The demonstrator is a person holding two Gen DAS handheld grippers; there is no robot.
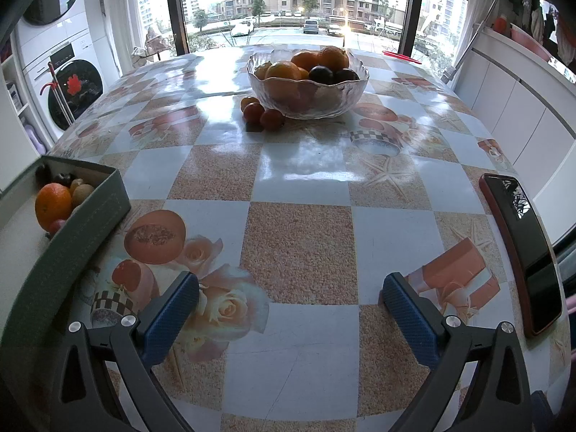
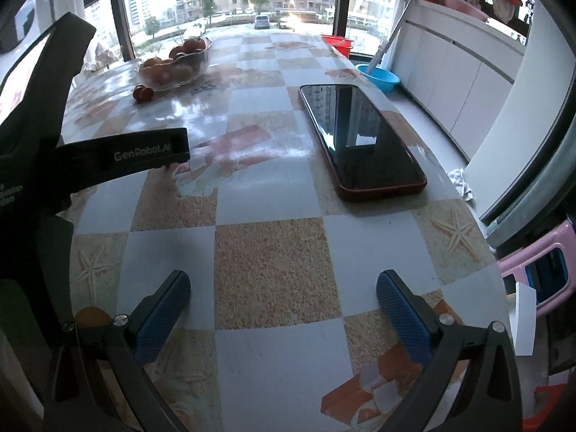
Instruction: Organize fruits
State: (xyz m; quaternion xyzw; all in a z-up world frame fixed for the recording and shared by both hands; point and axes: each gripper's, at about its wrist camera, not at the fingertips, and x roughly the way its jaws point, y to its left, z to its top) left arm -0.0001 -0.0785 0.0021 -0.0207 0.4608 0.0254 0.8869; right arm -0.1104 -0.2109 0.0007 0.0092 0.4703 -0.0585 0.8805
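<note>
a wide stretch of bare tablecloth (image 1: 298,216) is left open down the middle of the table, between the spread, empty left gripper (image 1: 289,309) and the glass bowl (image 1: 307,82) at the far end. the left side is blocked by the green box (image 1: 82,230) at the table edge, and the right side by the phone (image 1: 522,248) lying flat near the rim. the bowl's near left flank is crowded by three small orange fruits (image 1: 259,111) touching one another, while the left gripper's body (image 2: 118,158) is seen crossing the right gripper's (image 2: 282,309) left side.
</note>
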